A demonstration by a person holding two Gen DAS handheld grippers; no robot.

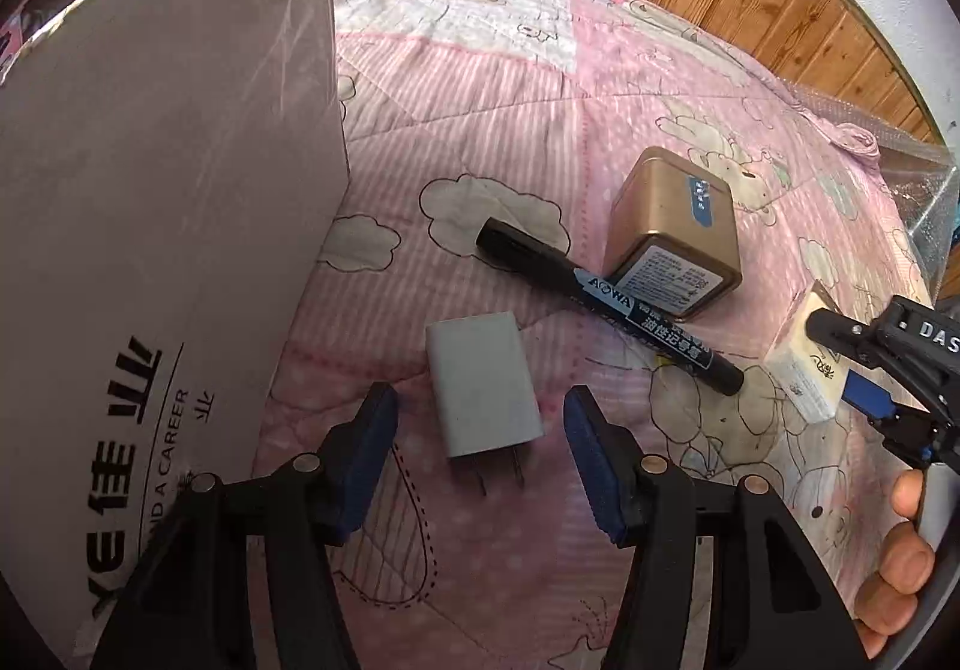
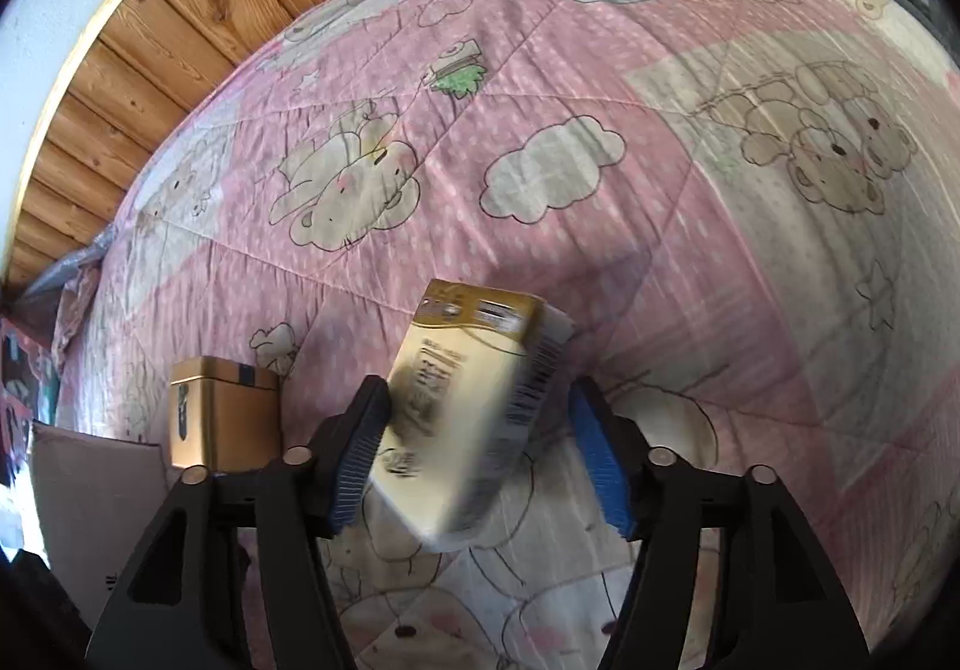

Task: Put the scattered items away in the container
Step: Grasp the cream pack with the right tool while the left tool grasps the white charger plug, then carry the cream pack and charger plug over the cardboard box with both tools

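Left wrist view: the left gripper (image 1: 480, 454) hangs low over a pink cartoon-print quilt (image 1: 480, 99) with its jaws spread wide and empty. A white wall charger (image 1: 483, 385) lies flat on the quilt between the blue pads, prongs pointing back toward the camera. Beyond it a black marker pen (image 1: 606, 304) lies at a slant, one side touching a gold tin (image 1: 672, 232). A large grey cardboard box (image 1: 162, 226), likely the container, fills the left side of this view.

Right wrist view: the right gripper (image 2: 474, 460) has a small cream and gold carton (image 2: 474, 418) between its pads. The carton is tilted and blurred; its left face meets the left pad, but a gap shows at the right pad, so the jaws look partly open and not clamped.

The charger should be light, rigid and smooth plastic, a little slippery. Its two broad flat faces or its long sides offer the best hold, well away from the thin prongs. The carton looks light and thin-walled, so it could dent under a hard squeeze; a grip across its wide faces near the middle seems safest.
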